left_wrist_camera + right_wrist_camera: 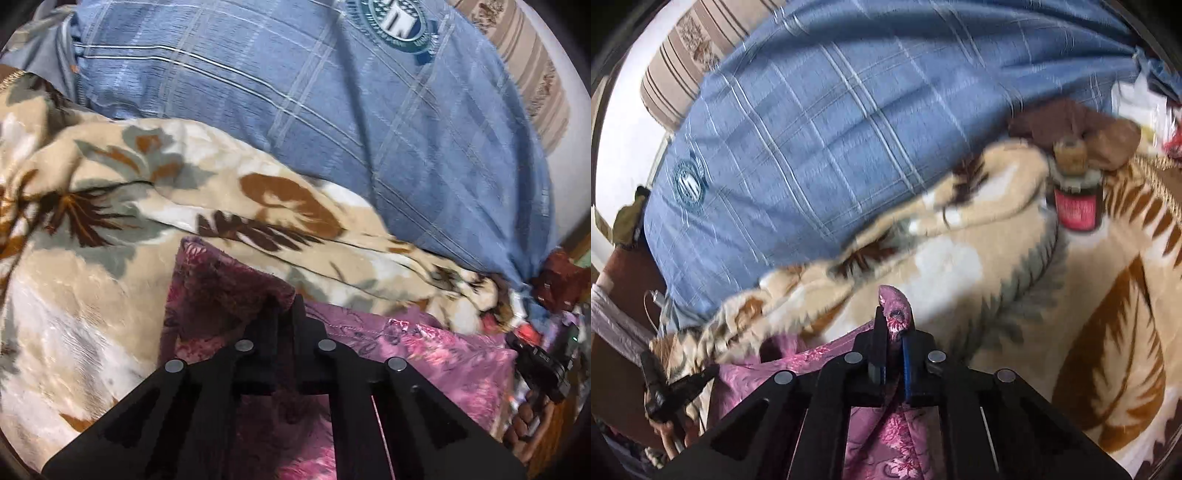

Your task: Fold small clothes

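A small pink flowered garment (436, 354) lies over a cream blanket with brown leaf print (110, 229). My left gripper (286, 306) is shut on one corner of the garment, which bunches up at the fingertips. My right gripper (894, 321) is shut on another part of the same pink garment (812, 373); a fold of it sticks up between the fingers. The right gripper shows at the far right of the left wrist view (543, 362), and the left gripper at the lower left of the right wrist view (672, 391).
A big blue checked pillow with a round badge (332, 110) lies behind the blanket; it also fills the upper right wrist view (812, 129). A dark bottle with a red label (1076, 206) and a brown cloth (1071, 122) lie on the blanket at the right.
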